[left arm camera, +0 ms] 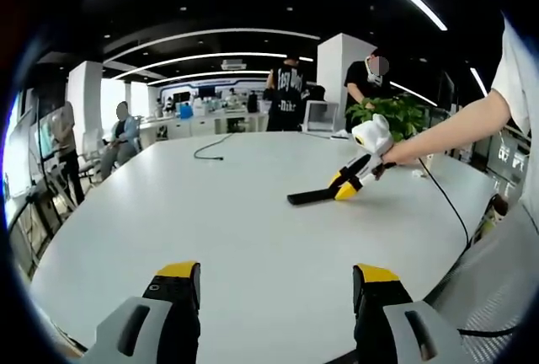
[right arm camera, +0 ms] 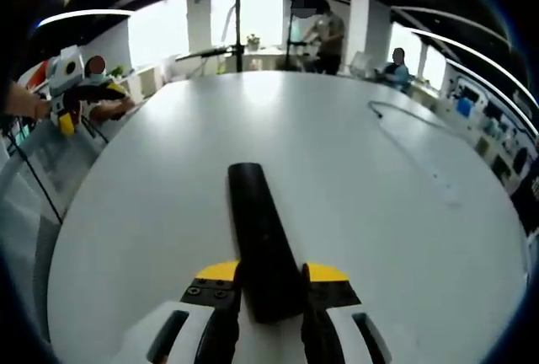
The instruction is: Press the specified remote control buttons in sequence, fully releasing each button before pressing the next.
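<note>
My right gripper (right arm camera: 271, 284) is clamped on the near end of the remote control (right arm camera: 259, 233) — it juts straight ahead over the table (right arm camera: 379, 238), steadied for pressing (buttons unreadable). My left gripper (left arm camera: 276, 284) hangs spread and empty, free to press.

Your remote control (right arm camera: 259, 242) is a long, slim black bar with a plain, smooth-looking upper face; you cannot make out any buttons on it. In your right gripper view its near end sits between the jaws, and the body runs straight away over the white desk (right arm camera: 404, 238). In your left gripper view the remote (left arm camera: 310, 195) slopes, far end down at the desk.
</note>
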`<control>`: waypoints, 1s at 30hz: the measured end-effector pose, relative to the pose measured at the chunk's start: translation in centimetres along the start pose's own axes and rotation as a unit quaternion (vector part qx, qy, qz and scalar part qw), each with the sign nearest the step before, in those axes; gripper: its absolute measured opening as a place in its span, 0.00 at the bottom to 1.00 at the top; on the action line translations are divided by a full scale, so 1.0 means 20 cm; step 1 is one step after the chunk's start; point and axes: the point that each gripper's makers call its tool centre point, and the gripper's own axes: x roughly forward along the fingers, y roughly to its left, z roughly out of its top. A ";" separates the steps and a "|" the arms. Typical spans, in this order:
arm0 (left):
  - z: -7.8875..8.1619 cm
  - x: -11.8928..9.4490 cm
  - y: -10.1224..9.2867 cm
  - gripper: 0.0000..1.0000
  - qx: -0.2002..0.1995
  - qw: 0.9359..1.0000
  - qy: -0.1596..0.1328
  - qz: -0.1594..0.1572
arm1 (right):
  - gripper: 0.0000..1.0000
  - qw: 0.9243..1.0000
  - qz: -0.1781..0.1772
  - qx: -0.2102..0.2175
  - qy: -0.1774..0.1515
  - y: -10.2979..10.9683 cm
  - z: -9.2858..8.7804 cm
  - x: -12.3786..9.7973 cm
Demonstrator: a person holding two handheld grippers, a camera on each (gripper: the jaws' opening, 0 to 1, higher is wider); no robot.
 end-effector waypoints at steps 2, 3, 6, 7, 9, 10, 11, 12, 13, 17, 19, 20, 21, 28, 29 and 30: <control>0.00 0.00 0.00 0.76 0.001 1.000 0.001 0.000 | 0.25 1.000 0.000 -0.003 0.000 0.00 0.00 0.00; 0.00 0.00 0.00 0.76 0.001 1.000 0.001 -0.001 | 0.25 1.000 0.000 -0.001 -0.001 -0.01 0.00 0.01; 0.00 0.00 0.00 0.76 0.000 1.000 0.002 -0.001 | 0.25 1.000 -0.001 0.000 -0.004 -0.01 0.00 0.01; 0.00 0.00 0.00 0.76 0.000 1.000 0.002 -0.001 | 0.25 1.000 -0.002 0.008 0.000 -0.01 0.00 0.01; 0.00 0.00 0.00 0.76 0.000 1.000 0.002 0.000 | 0.28 1.000 0.001 -0.004 0.002 0.02 0.01 0.03; 0.00 0.00 0.00 0.76 -0.001 1.000 0.002 -0.001 | 0.30 1.000 0.001 -0.002 0.003 0.02 0.01 0.03; -0.01 0.00 0.00 0.76 -0.001 1.000 0.002 0.000 | 0.31 1.000 -0.001 -0.002 0.004 0.03 0.01 0.03; -0.01 0.00 0.00 0.76 0.000 1.000 0.003 0.000 | 0.32 1.000 -0.004 -0.012 0.006 0.03 0.01 0.03; -0.01 0.00 0.00 0.76 0.000 1.000 0.002 0.000 | 0.32 1.000 -0.006 -0.021 0.007 0.03 0.01 0.03; 0.00 0.00 0.00 0.76 -0.002 1.000 0.001 0.001 | 0.34 1.000 -0.008 -0.011 0.002 0.05 0.01 0.01; 0.00 0.00 0.00 0.76 -0.001 1.000 0.001 0.001 | 0.35 1.000 -0.013 0.007 -0.019 0.05 0.04 -0.01; 0.00 0.00 0.00 0.76 -0.002 1.000 0.000 0.001 | 0.36 0.999 -0.017 0.017 -0.033 0.06 0.06 -0.01; 0.00 0.00 0.00 0.76 -0.002 1.000 0.000 0.001 | 0.36 0.999 -0.020 0.026 -0.042 0.06 0.07 -0.03; 0.00 0.00 0.00 0.76 0.000 1.000 -0.001 0.002 | 0.41 0.994 -0.042 0.055 -0.086 0.08 0.12 -0.10; 0.00 0.00 0.00 0.76 -0.001 1.000 -0.001 0.002 | 0.42 0.993 -0.044 0.061 -0.093 0.09 0.13 -0.11; 0.00 0.00 0.00 0.76 -0.001 1.000 -0.002 0.002 | 0.42 0.992 -0.045 0.063 -0.096 0.09 0.14 -0.12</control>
